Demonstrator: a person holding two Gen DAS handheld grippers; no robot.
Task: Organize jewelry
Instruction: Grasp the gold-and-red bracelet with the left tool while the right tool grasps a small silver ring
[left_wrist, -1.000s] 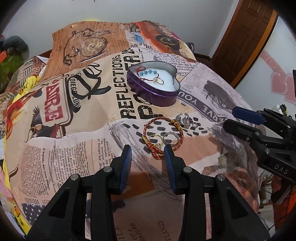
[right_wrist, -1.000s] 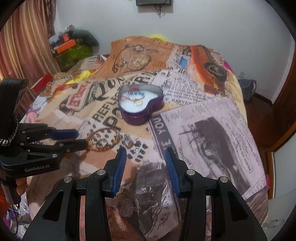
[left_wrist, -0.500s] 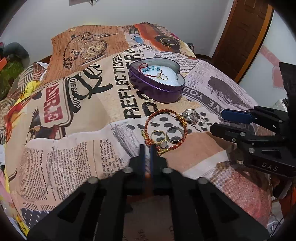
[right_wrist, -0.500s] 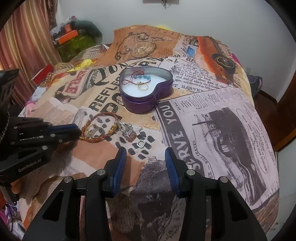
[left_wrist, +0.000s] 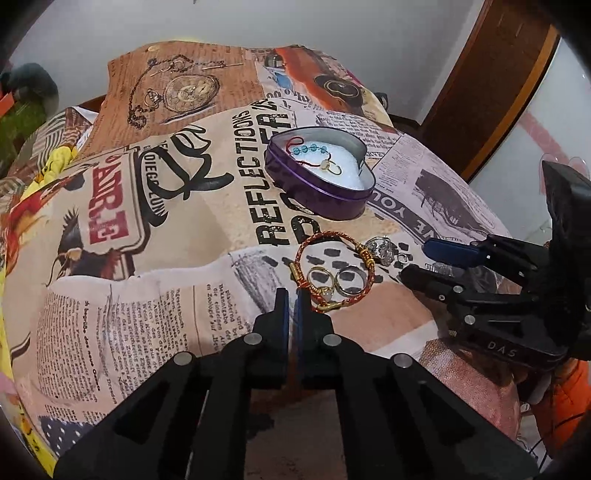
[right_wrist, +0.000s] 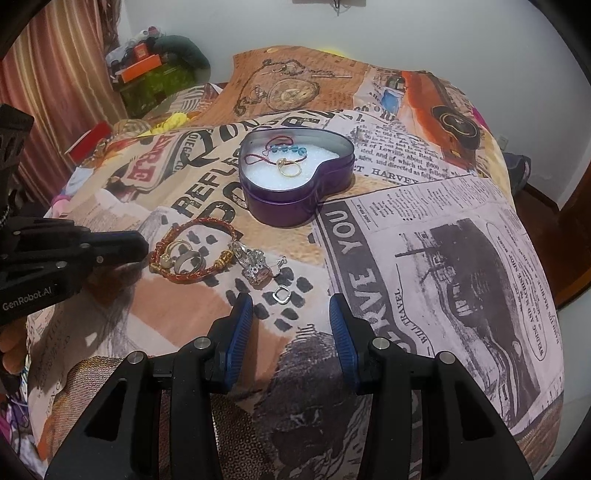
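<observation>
A purple heart-shaped tin (left_wrist: 325, 201) (right_wrist: 295, 210) sits on the printed bedspread; inside lie a blue-bead cord bracelet (right_wrist: 286, 150) and a gold ring (right_wrist: 290, 168). In front of it lies a red-and-gold braided bracelet (left_wrist: 334, 273) (right_wrist: 192, 254) with a gold ring (left_wrist: 318, 277) and a silver ring (left_wrist: 349, 278) inside its loop. A crystal charm (right_wrist: 253, 264) and a small silver ring (right_wrist: 281, 294) lie beside it. My left gripper (left_wrist: 290, 299) is shut and empty, its tips just short of the bracelet's clasp. My right gripper (right_wrist: 291, 314) is open just before the small silver ring.
The bedspread (right_wrist: 424, 258) drops off at the right and front edges. A brown door (left_wrist: 491, 85) stands at the right. Clutter and a green box (right_wrist: 155, 81) sit beyond the bed's far left, by a curtain (right_wrist: 55, 74).
My left gripper has closed from open to shut and moved a little towards the braided bracelet. My right gripper has moved forward towards the charm and small ring, staying open.
</observation>
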